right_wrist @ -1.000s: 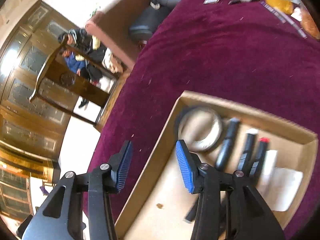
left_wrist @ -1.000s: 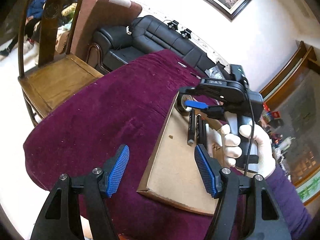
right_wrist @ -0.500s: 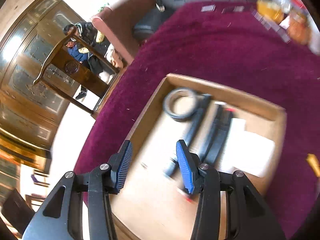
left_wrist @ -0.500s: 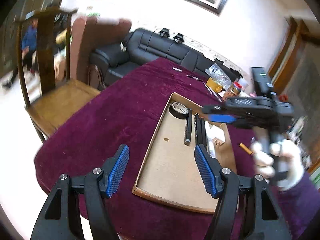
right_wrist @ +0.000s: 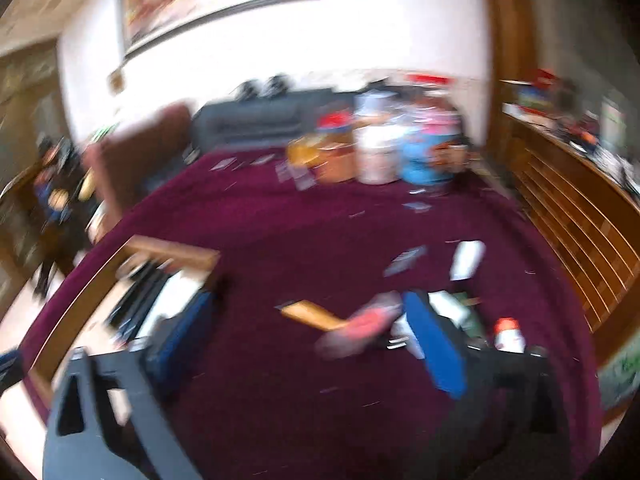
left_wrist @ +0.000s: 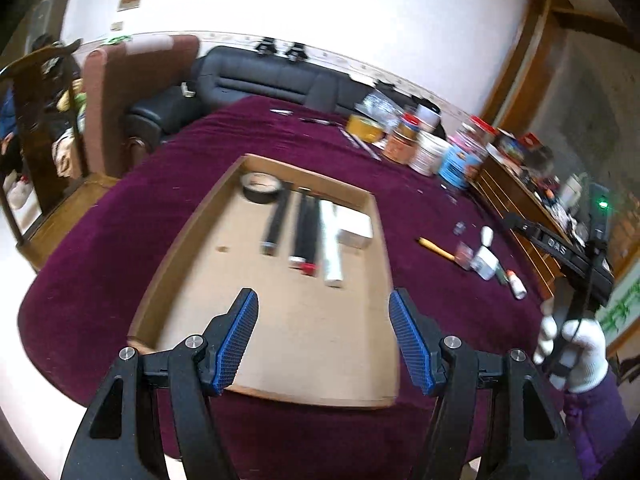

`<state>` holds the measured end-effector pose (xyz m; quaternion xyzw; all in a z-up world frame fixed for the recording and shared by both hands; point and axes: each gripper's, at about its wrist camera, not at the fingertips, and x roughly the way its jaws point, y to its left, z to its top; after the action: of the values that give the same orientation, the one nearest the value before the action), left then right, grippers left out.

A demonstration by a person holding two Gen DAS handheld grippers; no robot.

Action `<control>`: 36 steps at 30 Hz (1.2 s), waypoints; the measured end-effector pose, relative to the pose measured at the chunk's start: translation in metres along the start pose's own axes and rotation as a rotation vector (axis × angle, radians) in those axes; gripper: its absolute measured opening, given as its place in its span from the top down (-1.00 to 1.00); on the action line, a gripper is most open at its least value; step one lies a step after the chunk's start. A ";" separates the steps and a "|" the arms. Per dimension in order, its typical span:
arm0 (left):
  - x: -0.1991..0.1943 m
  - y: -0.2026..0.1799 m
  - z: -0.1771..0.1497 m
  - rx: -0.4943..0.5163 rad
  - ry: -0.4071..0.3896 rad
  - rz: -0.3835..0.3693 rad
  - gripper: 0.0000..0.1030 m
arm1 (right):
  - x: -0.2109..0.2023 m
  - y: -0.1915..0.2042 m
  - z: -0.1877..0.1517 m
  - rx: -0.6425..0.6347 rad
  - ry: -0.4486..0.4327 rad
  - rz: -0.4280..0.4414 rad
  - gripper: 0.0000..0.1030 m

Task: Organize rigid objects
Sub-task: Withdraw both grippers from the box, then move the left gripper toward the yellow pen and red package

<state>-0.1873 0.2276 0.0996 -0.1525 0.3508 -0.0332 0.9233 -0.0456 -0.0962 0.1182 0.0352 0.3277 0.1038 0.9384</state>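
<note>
Hovering above the near end of a shallow cardboard tray (left_wrist: pixel 188 236), the left tool (left_wrist: pixel 324 340) has its blue-padded fingers (left_wrist: pixel 236 340) spread wide with nothing between them. The tray rests on a counter (left_wrist: pixel 120 216) draped in dark purple cloth. At the far end of the tray lies a roll of black tape (left_wrist: pixel 261 187); just beside it, side by side and running lengthwise, are a dark marker (left_wrist: pixel 276 220), two more dark pens (left_wrist: pixel 306 232), one of them red-tipped, and a pale cylinder (left_wrist: pixel 331 244); a white box (left_wrist: pixel 354 227) touches the cylinder on its right.

On the cloth to the right of the tray lie loose items: a yellow-handled tool (left_wrist: pixel 436 249), a small white bottle (left_wrist: pixel 486 236) and a few more small pieces too blurred to name. Jars and tubs (left_wrist: pixel 424 144) crowd the far right edge of the counter.

Seen from the left wrist camera, a white-gloved right hand (left_wrist: pixel 576 348) grips the handle of the right tool at the frame's right edge. The right wrist view is heavily motion-blurred: the right tool (right_wrist: pixel 316 340) is spread, its blue fingers (right_wrist: pixel 440 348) set apart above the cloth, with the yellow handle (right_wrist: pixel 312 314) and a reddish smear between them; contact cannot be judged. The tray corner (right_wrist: pixel 176 256) appears at that view's left.
</note>
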 end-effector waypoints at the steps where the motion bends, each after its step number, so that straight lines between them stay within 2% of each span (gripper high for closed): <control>1: 0.002 -0.011 0.000 0.016 0.009 -0.006 -0.21 | 0.014 -0.026 0.003 0.063 0.084 0.018 -0.97; 3: 0.005 -0.027 -0.001 0.044 0.025 -0.005 -0.21 | 0.029 -0.061 0.004 0.156 0.133 0.035 -0.97; 5: 0.009 -0.045 -0.001 0.073 0.042 -0.005 -0.21 | 0.036 -0.098 0.006 0.248 0.119 -0.006 -0.97; 10: 0.025 -0.077 0.003 0.094 0.096 -0.013 -0.21 | 0.050 -0.156 0.020 0.380 0.071 -0.039 -0.97; 15: 0.045 -0.101 0.009 0.103 0.142 0.003 -0.21 | 0.056 -0.194 0.029 0.453 -0.010 -0.081 -0.97; 18: 0.061 -0.111 0.013 0.110 0.167 0.023 -0.20 | 0.059 -0.211 0.019 0.495 -0.056 -0.091 -0.97; 19: 0.067 -0.112 0.015 0.108 0.175 0.024 -0.20 | 0.063 -0.218 0.012 0.518 -0.043 -0.098 -0.97; 22: 0.085 -0.118 0.023 0.081 0.199 0.019 -0.20 | 0.069 -0.232 0.003 0.595 -0.006 -0.037 -0.97; 26: 0.110 -0.131 0.035 0.054 0.223 -0.031 -0.20 | 0.071 -0.227 0.003 0.579 -0.006 -0.026 -0.97; 31: 0.154 -0.156 0.042 0.129 0.245 -0.012 -0.20 | 0.076 -0.218 0.002 0.544 0.014 -0.009 -0.97; 36: 0.204 -0.187 0.050 0.197 0.273 -0.004 -0.20 | 0.080 -0.221 0.000 0.562 0.029 0.016 -0.97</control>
<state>0.0078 0.0288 0.0619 -0.0562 0.4679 -0.0897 0.8774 0.0533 -0.2946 0.0398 0.2951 0.3568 0.0168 0.8862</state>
